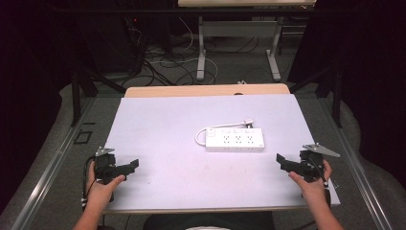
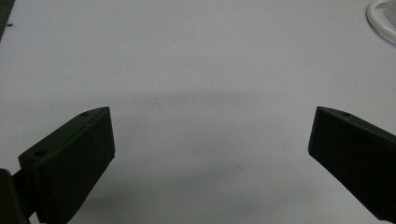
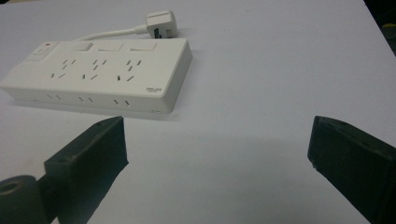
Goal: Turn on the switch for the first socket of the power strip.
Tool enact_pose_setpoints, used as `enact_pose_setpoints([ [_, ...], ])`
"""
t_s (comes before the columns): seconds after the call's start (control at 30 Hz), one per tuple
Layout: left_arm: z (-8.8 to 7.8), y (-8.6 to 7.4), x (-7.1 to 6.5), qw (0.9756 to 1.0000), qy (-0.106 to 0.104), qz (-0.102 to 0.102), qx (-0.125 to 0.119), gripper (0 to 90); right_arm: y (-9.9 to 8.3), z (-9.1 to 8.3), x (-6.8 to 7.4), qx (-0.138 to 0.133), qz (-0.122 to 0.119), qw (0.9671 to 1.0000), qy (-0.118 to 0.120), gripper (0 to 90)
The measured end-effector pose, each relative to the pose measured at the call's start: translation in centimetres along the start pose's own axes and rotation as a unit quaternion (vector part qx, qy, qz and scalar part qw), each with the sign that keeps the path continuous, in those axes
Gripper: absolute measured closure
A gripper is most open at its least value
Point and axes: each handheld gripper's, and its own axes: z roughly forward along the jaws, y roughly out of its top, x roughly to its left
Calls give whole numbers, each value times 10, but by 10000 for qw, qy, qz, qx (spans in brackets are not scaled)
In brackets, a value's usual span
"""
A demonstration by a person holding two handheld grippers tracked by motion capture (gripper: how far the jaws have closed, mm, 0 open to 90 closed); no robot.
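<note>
A white power strip (image 1: pixel 234 139) lies flat on the white table top (image 1: pixel 163 124), right of centre, its cable (image 1: pixel 218 127) looped behind it and ending in a white plug (image 1: pixel 248 122). The right gripper view shows the power strip (image 3: pixel 100 74) and plug (image 3: pixel 161 23) just ahead and left of my jaws. My right gripper (image 1: pixel 281 160) rests near the table's right front edge, open and holding nothing. My left gripper (image 1: pixel 132 166) sits near the left front edge, also open and empty. A bit of the cable (image 2: pixel 380 21) shows at the top right of the left gripper view.
Beyond the table is a floor strewn with cables (image 1: pixel 167 64) and the metal legs of another desk (image 1: pixel 202 48). Dark curtains flank both sides. A wooden strip (image 1: pixel 206 90) edges the table's far side.
</note>
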Motion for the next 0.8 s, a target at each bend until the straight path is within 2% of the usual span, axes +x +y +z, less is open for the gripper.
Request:
enact_pose_setpoints([
  [0.03,1,0,0,10000,-7,-8,16,2,0,-1,0,67,-11,10000,-31,40],
  [0.1,2,-1,0,10000,-3,-22,-21,2,0,1,-1,17,-2,10000,-10,40],
  [0.57,4,-1,3,10000,17,-26,-15,2,-2,5,-6,136,88,9999,-32,40],
  [0.6,4,-1,3,10000,18,-40,-17,2,-3,8,-5,-52,120,9999,-77,40],
  [0.63,4,-1,3,10000,19,-32,13,2,-2,6,-7,135,50,9999,-46,40],
  [0.67,4,-1,4,10000,21,-32,16,2,-2,5,-7,174,64,9998,-61,40],
  [0.73,3,0,4,10000,-12,-22,91,2,-3,6,-7,119,49,9999,-67,40],
  [0.8,5,0,3,10000,18,-42,-18,2,-3,8,-7,46,87,9999,-87,40],
])
